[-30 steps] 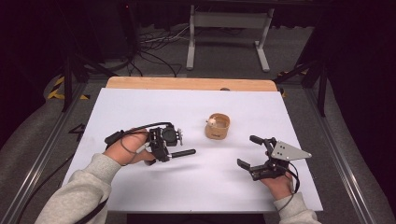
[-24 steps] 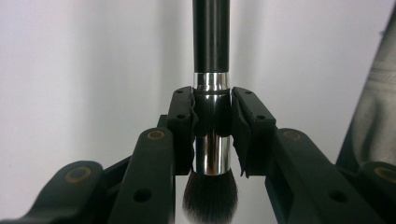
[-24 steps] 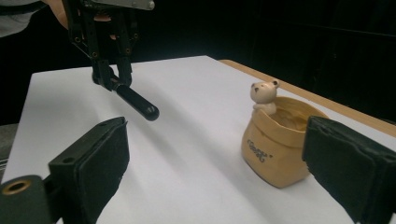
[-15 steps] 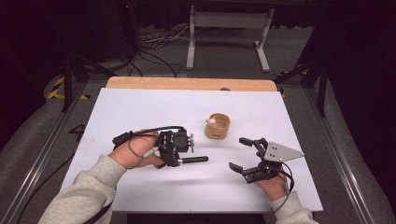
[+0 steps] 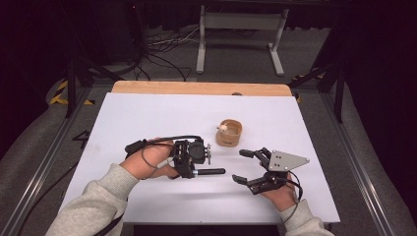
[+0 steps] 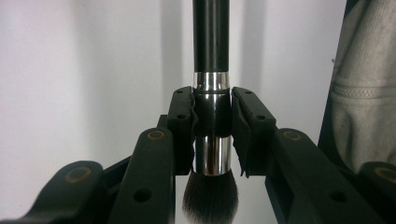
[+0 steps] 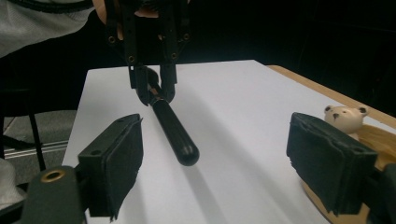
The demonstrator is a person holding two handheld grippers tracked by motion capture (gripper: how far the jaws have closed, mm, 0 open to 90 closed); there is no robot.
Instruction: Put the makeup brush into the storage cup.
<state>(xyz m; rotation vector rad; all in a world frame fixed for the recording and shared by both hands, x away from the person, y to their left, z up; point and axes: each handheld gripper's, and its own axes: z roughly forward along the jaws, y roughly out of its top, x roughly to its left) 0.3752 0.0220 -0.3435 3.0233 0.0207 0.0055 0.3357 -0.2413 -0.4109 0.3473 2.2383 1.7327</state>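
My left gripper (image 5: 195, 171) (image 6: 212, 107) is shut on the silver ferrule of a makeup brush (image 6: 211, 46). The brush's dark bristles point back toward the hand, and its black handle (image 5: 210, 171) (image 7: 170, 128) points right, held just above the white table. My right gripper (image 5: 239, 165) (image 7: 215, 135) faces the handle's rounded end from the right. Its jaws stand apart and have just been closing, with nothing between the pads. The handle tip lies a little short of them.
A small round wooden cup (image 5: 230, 138) (image 7: 376, 140) with a tiny bear figure (image 7: 346, 116) in it stands behind and between the grippers. The white sheet (image 5: 147, 118) covers a wooden table, with dark floor, cables and a metal stand beyond its far edge.
The left hand has carried the brush to the right. The right hand has shifted left toward it, and its jaws have narrowed.
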